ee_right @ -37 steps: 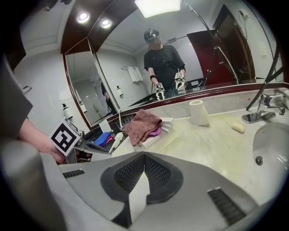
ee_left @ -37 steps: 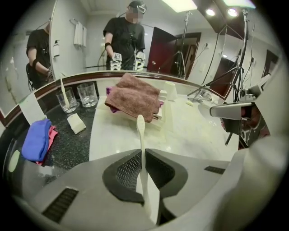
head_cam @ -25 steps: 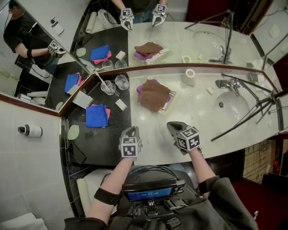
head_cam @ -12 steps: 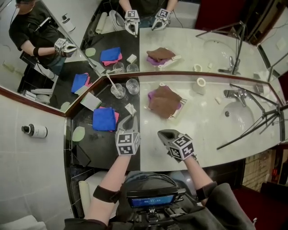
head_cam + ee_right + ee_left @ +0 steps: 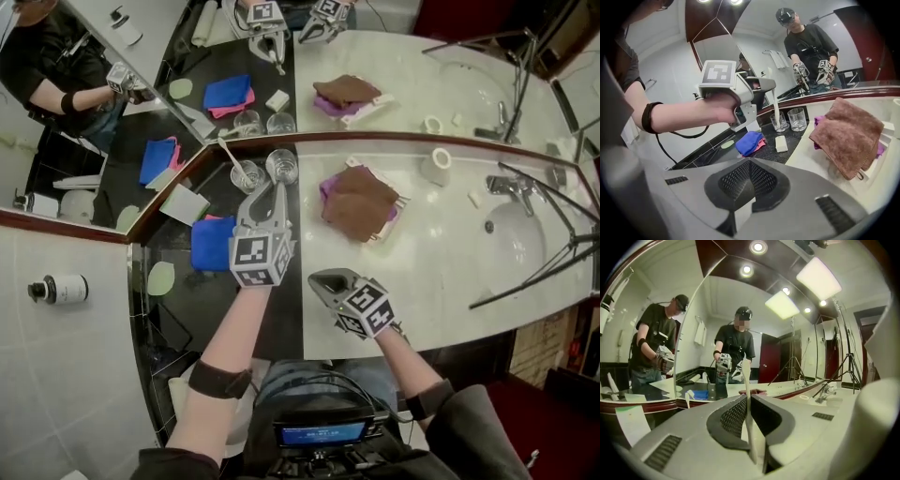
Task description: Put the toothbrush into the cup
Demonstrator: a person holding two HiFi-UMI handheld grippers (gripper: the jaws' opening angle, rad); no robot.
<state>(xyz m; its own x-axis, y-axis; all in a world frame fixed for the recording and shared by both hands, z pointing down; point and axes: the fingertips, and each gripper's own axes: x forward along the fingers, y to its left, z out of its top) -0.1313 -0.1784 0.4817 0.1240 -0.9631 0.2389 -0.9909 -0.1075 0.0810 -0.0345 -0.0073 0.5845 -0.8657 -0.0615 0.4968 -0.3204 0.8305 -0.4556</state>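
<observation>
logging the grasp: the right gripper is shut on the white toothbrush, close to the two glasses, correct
No, the side is wrong: the left gripper has its fingers shut on the white toothbrush, close to the two glasses. The left gripper view shows it.

Grey L gripper (image 5: 277, 192) & R gripper (image 5: 317, 281) w/ b&w marker cubes (image 5: 261, 260), black wristbands (image 5: 212, 380), dark sleeves (image 5: 473, 427)
</observation>
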